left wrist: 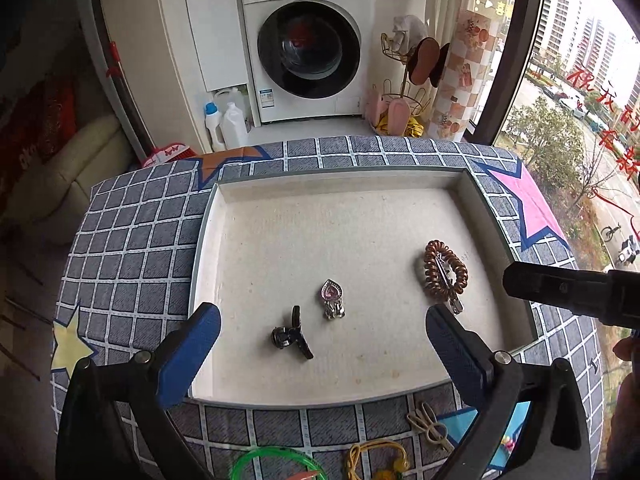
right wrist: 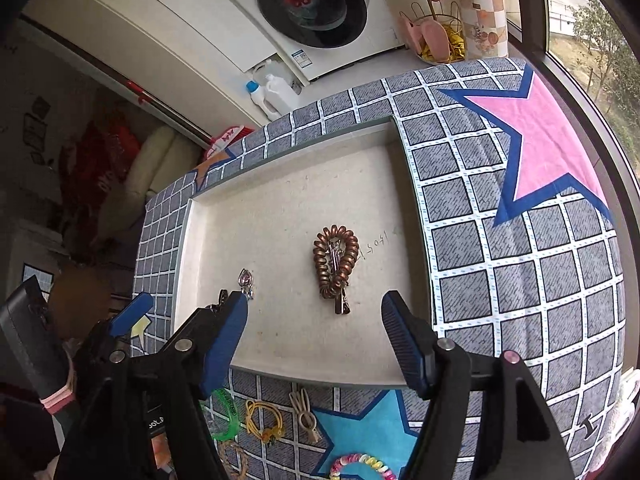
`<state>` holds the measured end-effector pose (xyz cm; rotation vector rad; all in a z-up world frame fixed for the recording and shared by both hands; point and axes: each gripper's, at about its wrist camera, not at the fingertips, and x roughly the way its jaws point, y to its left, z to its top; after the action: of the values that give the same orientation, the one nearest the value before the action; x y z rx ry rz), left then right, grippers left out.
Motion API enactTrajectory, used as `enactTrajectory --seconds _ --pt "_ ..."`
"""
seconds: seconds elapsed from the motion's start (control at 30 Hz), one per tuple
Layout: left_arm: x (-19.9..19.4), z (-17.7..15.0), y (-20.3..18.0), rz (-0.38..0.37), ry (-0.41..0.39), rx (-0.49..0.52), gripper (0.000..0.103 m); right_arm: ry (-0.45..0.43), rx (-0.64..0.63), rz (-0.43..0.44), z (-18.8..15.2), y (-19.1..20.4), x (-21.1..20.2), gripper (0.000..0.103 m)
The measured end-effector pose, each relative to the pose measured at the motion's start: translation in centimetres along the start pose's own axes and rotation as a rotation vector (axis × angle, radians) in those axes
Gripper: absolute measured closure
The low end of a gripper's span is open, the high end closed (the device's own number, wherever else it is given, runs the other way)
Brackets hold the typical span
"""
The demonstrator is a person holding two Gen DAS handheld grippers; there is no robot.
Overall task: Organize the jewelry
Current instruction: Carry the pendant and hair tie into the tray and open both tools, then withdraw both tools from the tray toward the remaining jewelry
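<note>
A shallow white tray [left wrist: 336,184] [right wrist: 304,160] lies on the checked cloth. In it rest a dark metal clip [left wrist: 291,334], a silver brooch with a pink heart stone [left wrist: 332,299] [right wrist: 245,281], and a brown spiral hair tie [left wrist: 445,271] [right wrist: 336,258] with a metal clip through it. My left gripper [left wrist: 322,330] hangs open above the dark clip, touching nothing. My right gripper [right wrist: 314,320] hangs open above the tray's near part, just short of the spiral tie, nothing between its pads.
In front of the tray on the cloth lie a green bangle [left wrist: 276,462] [right wrist: 224,412], a yellow cord piece [left wrist: 374,460] [right wrist: 262,420], a beige hair clip [left wrist: 428,424] [right wrist: 306,414] and a pastel spiral tie [right wrist: 362,466]. A washing machine [left wrist: 308,40] stands beyond the table.
</note>
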<state>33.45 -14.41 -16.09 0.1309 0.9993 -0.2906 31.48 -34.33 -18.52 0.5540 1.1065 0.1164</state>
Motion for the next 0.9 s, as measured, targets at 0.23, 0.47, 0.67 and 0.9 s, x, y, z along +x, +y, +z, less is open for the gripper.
enactTrajectory --seconds 0.23,0.47,0.67,0.9 --pt "-2.8 -3.5 2.0 -0.012 0.028 -0.033 0.0 0.0 0.01 0.021 -3.1 0.4 -1.8 0.017" --pt "-4.9 -8.3 3.9 0.01 0.081 -0.054 0.0 0.005 0.022 0.007 -6.3 0.8 -3.1 0.016" --pt "-5.9 -11.9 5.2 0.02 0.136 -0.084 0.0 0.001 -0.009 -0.02 -9.3 1.5 -4.0 0.016" --pt "-6.8 -15.4 6.0 0.039 0.182 -0.098 0.0 -0.012 -0.029 -0.049 -12.5 2.0 -4.8 0.016"
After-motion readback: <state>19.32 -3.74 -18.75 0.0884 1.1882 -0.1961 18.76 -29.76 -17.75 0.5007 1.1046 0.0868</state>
